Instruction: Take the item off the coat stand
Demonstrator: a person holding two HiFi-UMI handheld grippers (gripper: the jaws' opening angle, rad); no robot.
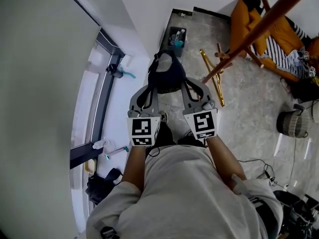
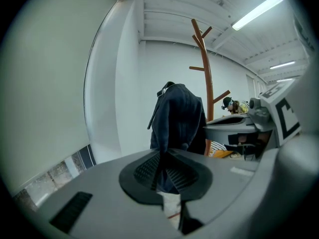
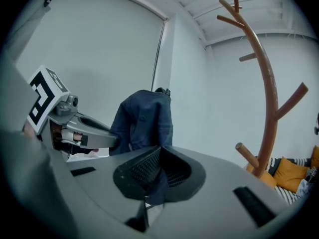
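Garment [image 1: 167, 72] hangs clamped in left gripper [image 1: 151, 85] and right gripper [image 1: 187, 85], well clear of the coat stand [image 1: 259, 26].

White room, grey stone floor, a window strip low along one wall

In the head view a mottled grey stone floor [image 1: 249, 108] runs from 12 to 4 o'clock, meeting a plain white wall [image 1: 144, 14] at 12; a pale blind [image 1: 35, 83] fills 9 o'clock, with the dark window frame [image 1: 110, 78] just beside it near the floor. At 2 o'clock an orange cushion [image 1: 246, 21] lies with striped fabric [image 1: 276, 49], the brown coat stand [image 1: 264, 21] slanting across them. A woven basket [image 1: 291, 123] sits at 3, cables [image 1: 259, 166] at 4. In the left gripper view, strip lights [image 2: 256, 11] glow on the white ceiling at 1 o'clock.
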